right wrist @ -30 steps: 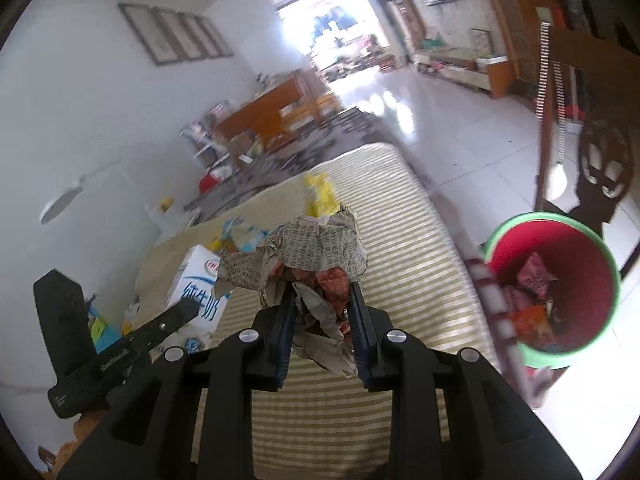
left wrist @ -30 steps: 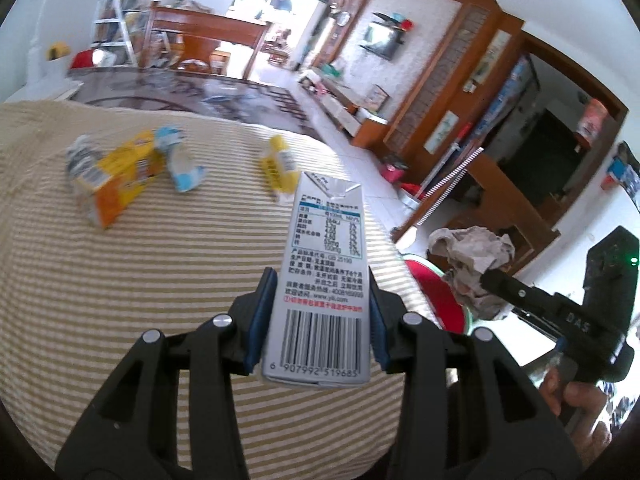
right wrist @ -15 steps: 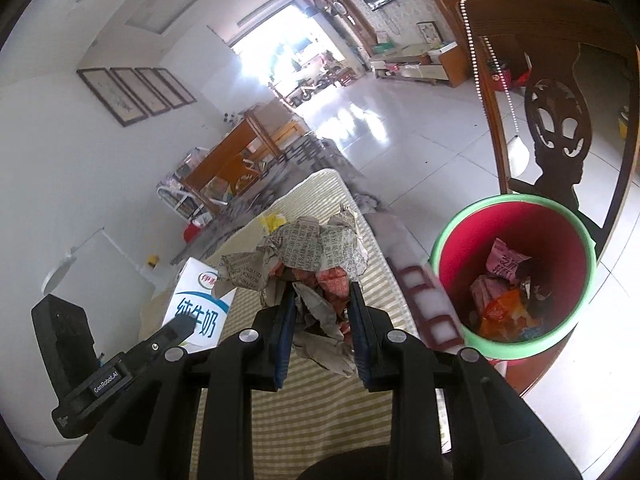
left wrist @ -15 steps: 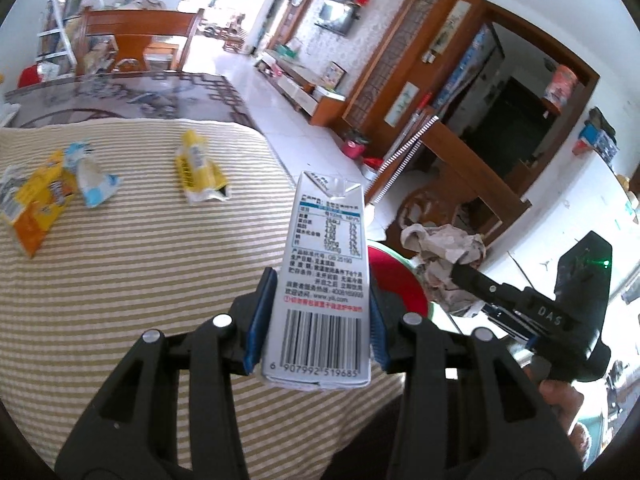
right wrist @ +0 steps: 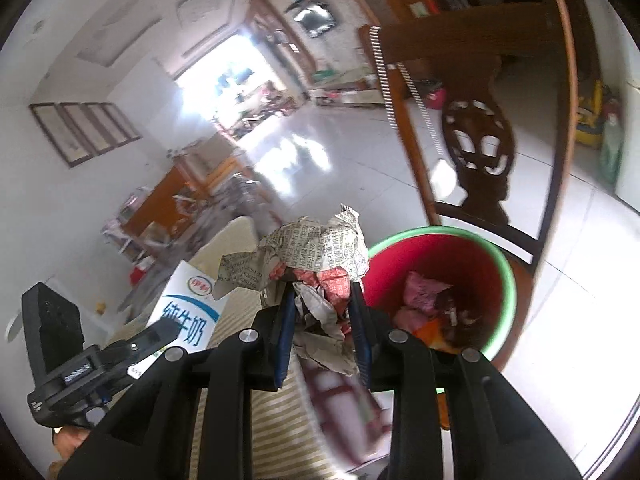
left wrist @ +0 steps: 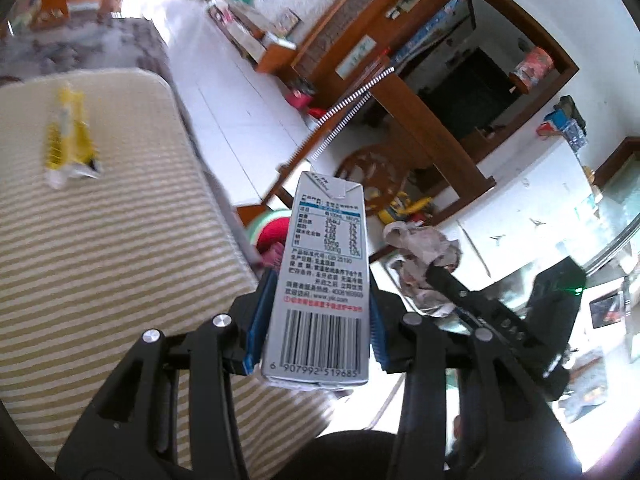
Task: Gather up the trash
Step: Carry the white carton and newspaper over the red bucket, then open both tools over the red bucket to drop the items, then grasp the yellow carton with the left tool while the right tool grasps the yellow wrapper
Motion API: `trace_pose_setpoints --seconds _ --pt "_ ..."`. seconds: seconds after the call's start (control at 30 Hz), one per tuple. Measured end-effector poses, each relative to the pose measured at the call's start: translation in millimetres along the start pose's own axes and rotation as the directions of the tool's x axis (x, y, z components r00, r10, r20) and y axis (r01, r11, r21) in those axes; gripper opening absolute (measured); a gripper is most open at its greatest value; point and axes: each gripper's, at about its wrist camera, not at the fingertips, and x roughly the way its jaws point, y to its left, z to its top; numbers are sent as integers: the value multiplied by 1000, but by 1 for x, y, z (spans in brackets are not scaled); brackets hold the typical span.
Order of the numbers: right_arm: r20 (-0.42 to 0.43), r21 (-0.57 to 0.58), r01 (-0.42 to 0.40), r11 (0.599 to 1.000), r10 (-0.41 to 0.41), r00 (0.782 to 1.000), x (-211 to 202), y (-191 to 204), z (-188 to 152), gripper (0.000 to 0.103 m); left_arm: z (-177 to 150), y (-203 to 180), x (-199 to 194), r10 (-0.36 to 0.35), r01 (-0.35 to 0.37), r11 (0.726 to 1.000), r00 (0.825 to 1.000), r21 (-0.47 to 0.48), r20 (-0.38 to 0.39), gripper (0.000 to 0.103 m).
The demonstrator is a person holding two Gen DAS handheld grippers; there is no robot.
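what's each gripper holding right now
left gripper: shut on the milk carton
right gripper: shut on the crumpled newspaper

Home living room: wall television (right wrist: 316,20), carved chair (right wrist: 480,140).

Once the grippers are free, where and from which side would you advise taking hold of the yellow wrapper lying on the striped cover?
Grip the yellow wrapper across its narrow middle, coming down from above. It lies flat and long on the striped cover, so only its long edges offer the jaws a hold; its crumpled end looks looser. The left-wrist view is blurred, so this is a cautious judgement.
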Motion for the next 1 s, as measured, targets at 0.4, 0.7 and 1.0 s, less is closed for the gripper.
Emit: trace_pose_setpoints --seconds 0.4,0.7,1.0 --pt "-4 72 83 994 -82 997 18 -35 -1 55 1 -22 50 22 -12 996 994 88 -109 76" --pt "-18 7 12 1000 -12 1000 15 7 -4 61 -14 17 6 109 -109 994 994 31 3 79" --pt "-118 -162 -286 944 270 956 21 144 -23 70 -19 103 -94 436 -437 899 885 -29 161 79"
